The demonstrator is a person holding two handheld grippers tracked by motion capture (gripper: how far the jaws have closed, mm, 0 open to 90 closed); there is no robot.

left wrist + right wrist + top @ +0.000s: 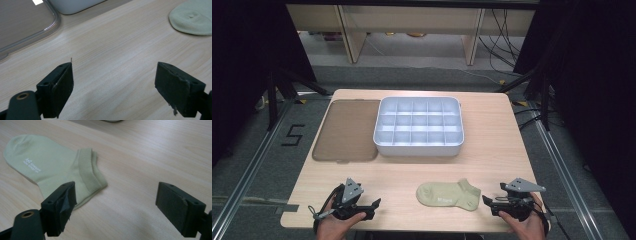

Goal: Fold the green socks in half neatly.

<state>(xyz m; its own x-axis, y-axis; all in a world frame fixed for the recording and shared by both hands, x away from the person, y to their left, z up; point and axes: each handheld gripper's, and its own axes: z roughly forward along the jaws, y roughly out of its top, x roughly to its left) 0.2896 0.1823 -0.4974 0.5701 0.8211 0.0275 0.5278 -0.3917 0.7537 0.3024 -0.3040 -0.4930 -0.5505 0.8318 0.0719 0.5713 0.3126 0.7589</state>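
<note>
Pale green sock [448, 195] lies flat on the desk [492, 145] near its front edge, between the two grippers and nearer the right one. Left gripper [371, 209] rests on the desk, jaws wide, nothing between them. Right gripper [490, 205] sits just beside the sock's cuff, jaws wide and empty; white divided tray [418, 126] and brown lid [346, 130] lie farther back.

Sock [448, 195] flat — grippers flanking, apart.
</note>
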